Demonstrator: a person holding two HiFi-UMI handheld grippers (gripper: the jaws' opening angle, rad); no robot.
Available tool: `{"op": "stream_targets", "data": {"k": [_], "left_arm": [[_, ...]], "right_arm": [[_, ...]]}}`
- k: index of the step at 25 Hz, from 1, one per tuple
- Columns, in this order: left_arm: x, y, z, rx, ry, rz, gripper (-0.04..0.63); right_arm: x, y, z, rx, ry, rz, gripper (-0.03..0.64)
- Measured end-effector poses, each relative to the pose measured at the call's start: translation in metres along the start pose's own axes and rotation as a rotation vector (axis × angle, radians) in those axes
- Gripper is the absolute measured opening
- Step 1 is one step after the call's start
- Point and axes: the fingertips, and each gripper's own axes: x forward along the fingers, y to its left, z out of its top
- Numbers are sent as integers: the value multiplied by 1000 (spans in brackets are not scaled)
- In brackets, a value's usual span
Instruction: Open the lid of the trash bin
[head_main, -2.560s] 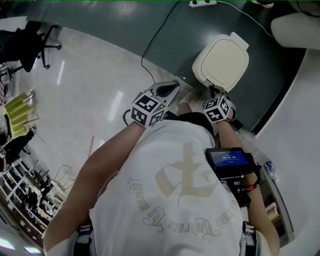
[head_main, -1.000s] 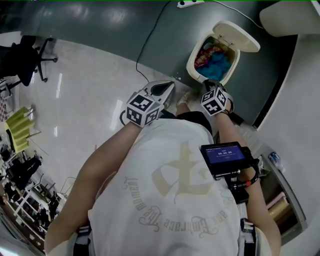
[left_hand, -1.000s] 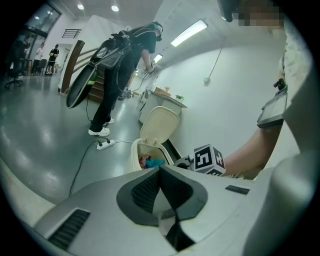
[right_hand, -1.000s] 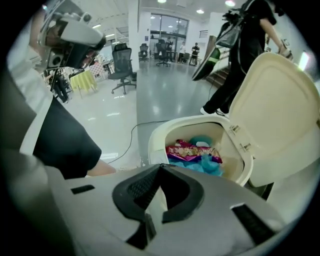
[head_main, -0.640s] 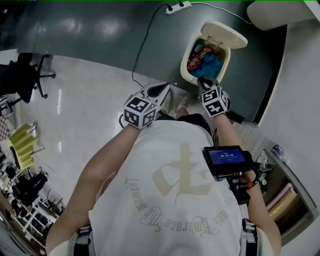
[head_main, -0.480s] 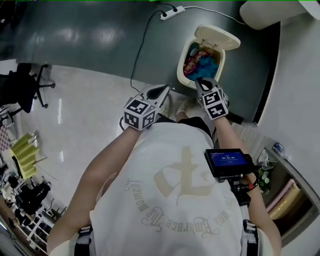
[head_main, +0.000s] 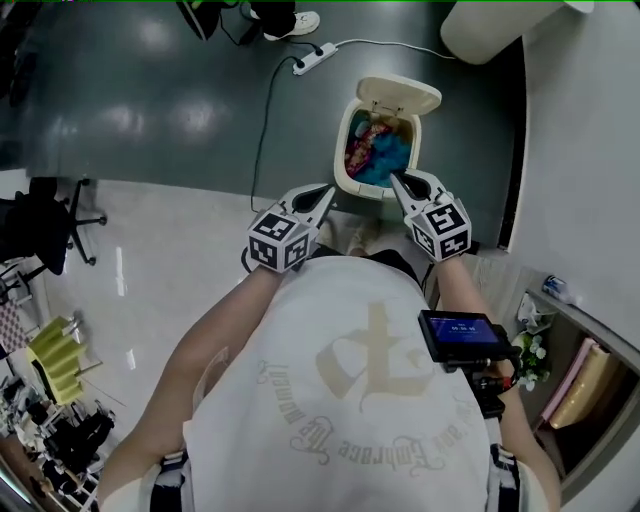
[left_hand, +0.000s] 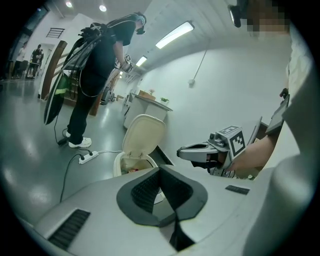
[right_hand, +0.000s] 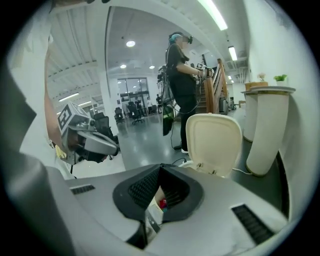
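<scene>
The cream trash bin (head_main: 352, 178) stands on the dark floor in front of me with its lid (head_main: 399, 96) swung up and back. Colourful rubbish, blue and red, shows inside. My left gripper (head_main: 327, 189) and right gripper (head_main: 395, 178) hover shut and empty just short of the bin's near rim, one on each side. In the left gripper view the raised lid (left_hand: 145, 133) stands beyond the left gripper (left_hand: 161, 170), with the right gripper (left_hand: 199, 152) alongside. In the right gripper view the lid (right_hand: 215, 142) rises past the right gripper (right_hand: 161, 166); the left gripper (right_hand: 95, 143) is at the left.
A power strip (head_main: 311, 56) and its black cable lie on the floor behind the bin. A tall white cylinder (right_hand: 267, 130) stands by the wall at the right. Another person (left_hand: 95, 75) stands further back. An office chair (head_main: 50, 215) is far left.
The bin lid, flat shut 2.6 s ago, has swung up and now stands open. The right gripper has come off the bin's front edge and both grippers sit slightly back from it.
</scene>
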Motion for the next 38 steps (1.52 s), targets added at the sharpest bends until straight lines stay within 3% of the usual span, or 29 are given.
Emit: {"op": "stream_targets", "data": {"k": [18,38], "left_arm": [[22,-29,26,84,12,-82,12],[41,-51,32,144,36,-140,12]], "right_arm": [[-80,-28,10,153,-181,-118,3],[-111,-35,-11,226,-239,-186,3]]}}
